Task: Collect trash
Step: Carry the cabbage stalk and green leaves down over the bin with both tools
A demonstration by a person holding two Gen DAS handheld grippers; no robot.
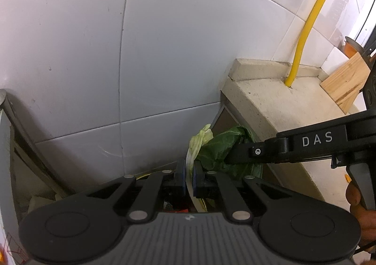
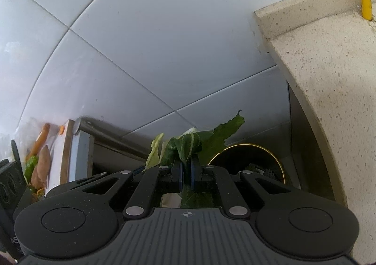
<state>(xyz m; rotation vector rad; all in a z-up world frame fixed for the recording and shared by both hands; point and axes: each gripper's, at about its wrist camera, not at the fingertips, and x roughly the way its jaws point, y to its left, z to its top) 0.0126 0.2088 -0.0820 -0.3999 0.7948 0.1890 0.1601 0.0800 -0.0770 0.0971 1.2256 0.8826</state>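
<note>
My left gripper is nearly closed, its jaws pinching a pale leaf stalk, and my right gripper is nearly closed too, clamped on a dark green leaf. In the left wrist view the two pieces bunch together, and the right tool reaches into that bunch from the right.

I take the round bin, black with a gold rim, as my landmark. It sits low in the gap between the tiled wall and the speckled stone counter. Both leaves are held just above and to the left of its mouth, not yet inside. Something dark already lies in the bin, though I cannot tell what.

My guess is that this load is close to being dropped; what remains is carrying it over the opening and letting go with both jaws.

Far left of the bin, more scraps, orange and green pieces on a white surface, look like work still waiting. Just right of the bin the counter edge crowds the opening. Well beyond, a yellow pipe rises from the counter, with a wooden board further right.
</note>
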